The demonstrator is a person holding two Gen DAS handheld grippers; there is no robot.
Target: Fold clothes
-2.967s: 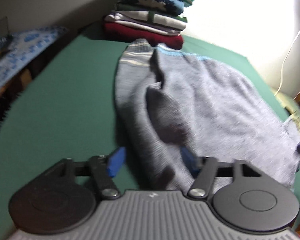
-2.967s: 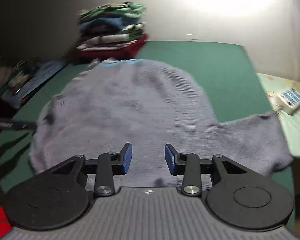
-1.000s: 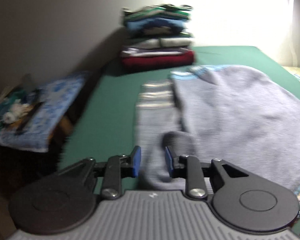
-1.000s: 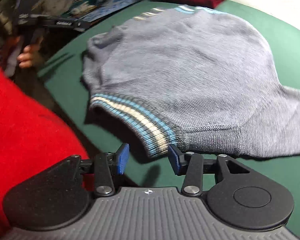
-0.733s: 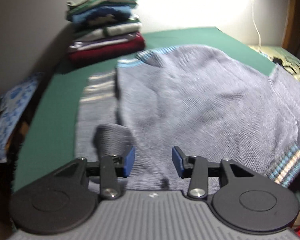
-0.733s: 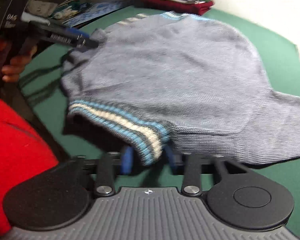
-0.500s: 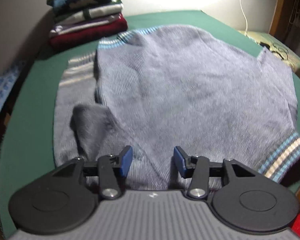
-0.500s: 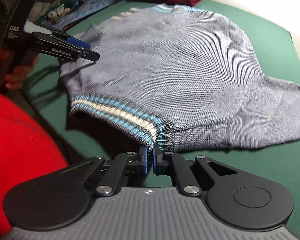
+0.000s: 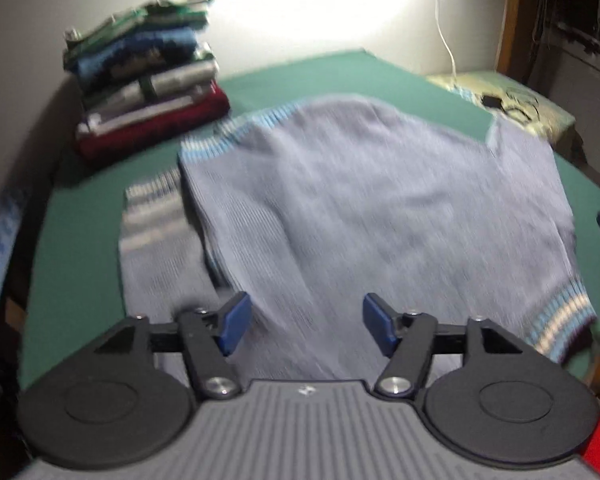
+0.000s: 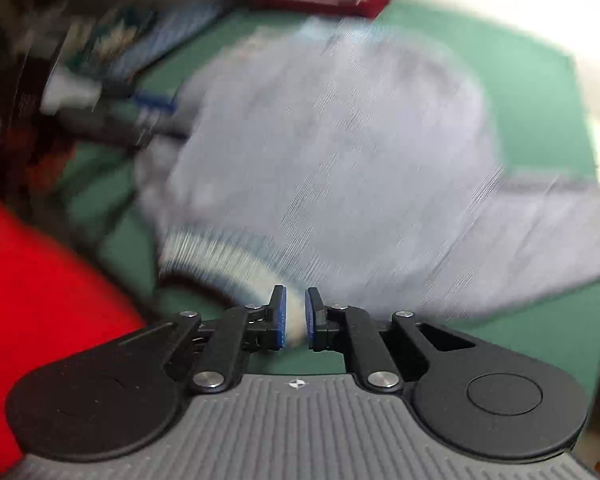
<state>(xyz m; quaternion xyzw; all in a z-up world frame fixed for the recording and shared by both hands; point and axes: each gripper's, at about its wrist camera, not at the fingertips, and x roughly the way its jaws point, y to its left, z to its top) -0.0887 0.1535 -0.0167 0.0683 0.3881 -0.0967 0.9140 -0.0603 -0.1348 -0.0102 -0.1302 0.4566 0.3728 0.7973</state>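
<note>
Grey sweater (image 9: 380,208) lay flat on green table (image 9: 80,240).
Right gripper (image 10: 295,320) pinched its striped hem (image 10: 228,264); left gripper (image 9: 306,322) had just been opening, jaws spread, nothing gripped.

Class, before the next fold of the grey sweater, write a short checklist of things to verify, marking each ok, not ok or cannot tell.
1. Right gripper shut on the sweater's striped hem: ok.
2. Left gripper open, jaws just widened, pads pressing nothing: ok.
3. Grey sweater lies on the green table: ok.
4. Striped sleeve tucked under the body: cannot tell.
5. Folded stack apart from the sweater: ok.
</note>
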